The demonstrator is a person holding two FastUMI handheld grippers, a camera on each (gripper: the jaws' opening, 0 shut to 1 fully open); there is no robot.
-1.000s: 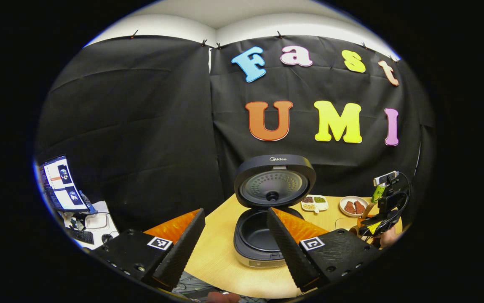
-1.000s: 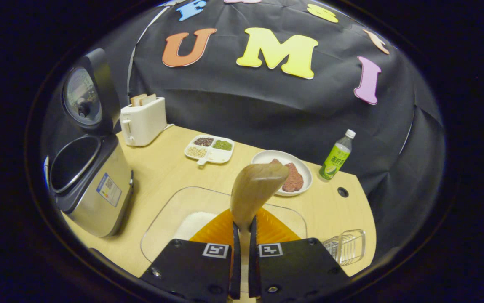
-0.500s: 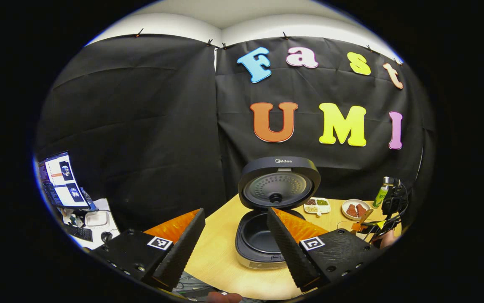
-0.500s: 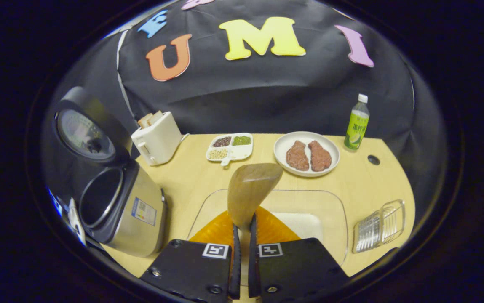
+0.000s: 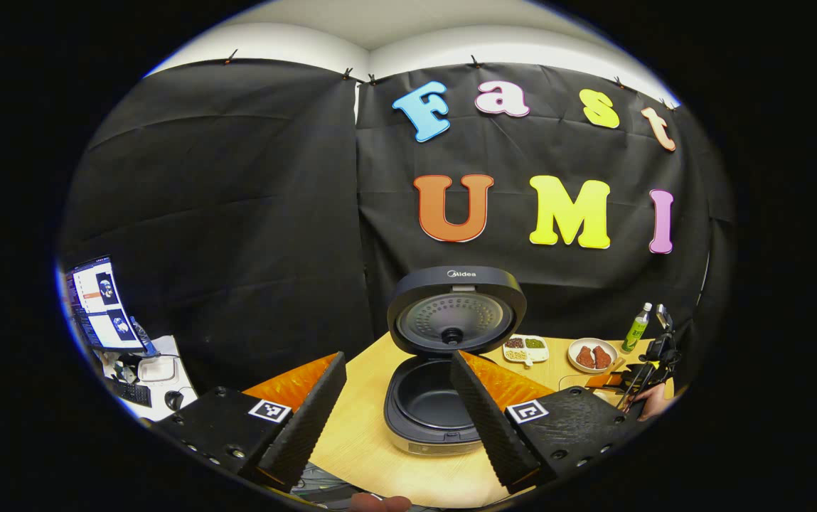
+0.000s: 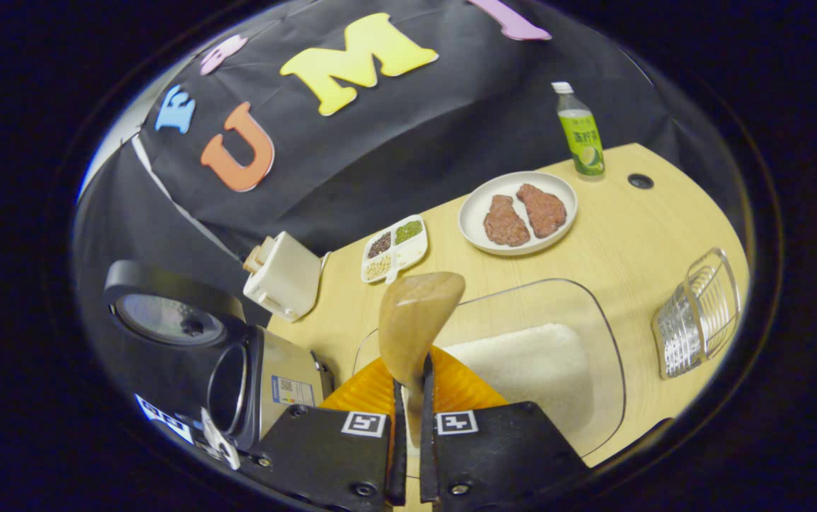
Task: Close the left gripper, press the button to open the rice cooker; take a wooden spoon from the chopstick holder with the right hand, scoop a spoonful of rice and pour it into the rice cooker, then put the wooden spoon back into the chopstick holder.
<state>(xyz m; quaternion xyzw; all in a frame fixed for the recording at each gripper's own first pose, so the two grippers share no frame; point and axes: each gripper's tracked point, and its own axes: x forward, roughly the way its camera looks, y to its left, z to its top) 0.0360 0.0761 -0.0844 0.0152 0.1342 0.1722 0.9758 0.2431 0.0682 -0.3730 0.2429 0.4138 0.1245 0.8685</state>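
— Holding the wooden spoon (image 6: 417,320), is it the right gripper (image 6: 408,455)?

— Yes. Both fingers press on the handle, and the spoon's bowl rises just above the glass dish (image 6: 596,320) that has the white rice (image 6: 532,370) inside.

— Where is the rice cooker (image 5: 436,405)?

— In the left gripper view it stands on the wooden table (image 5: 365,434) with the lid (image 5: 456,309) up and the dark inner pot bare. In the right gripper view it is at the left, near the white toaster (image 6: 284,277).

— And the left gripper (image 5: 397,412)?

— Its fingers stand wide apart and hold nothing, in front of the cooker.

— What else is on the table?

— A divided dish of beans (image 6: 394,249), a plate with two meat pieces (image 6: 518,213), a green bottle (image 6: 579,131) at the far side, and the clear chopstick holder (image 6: 700,313) lying at the right.
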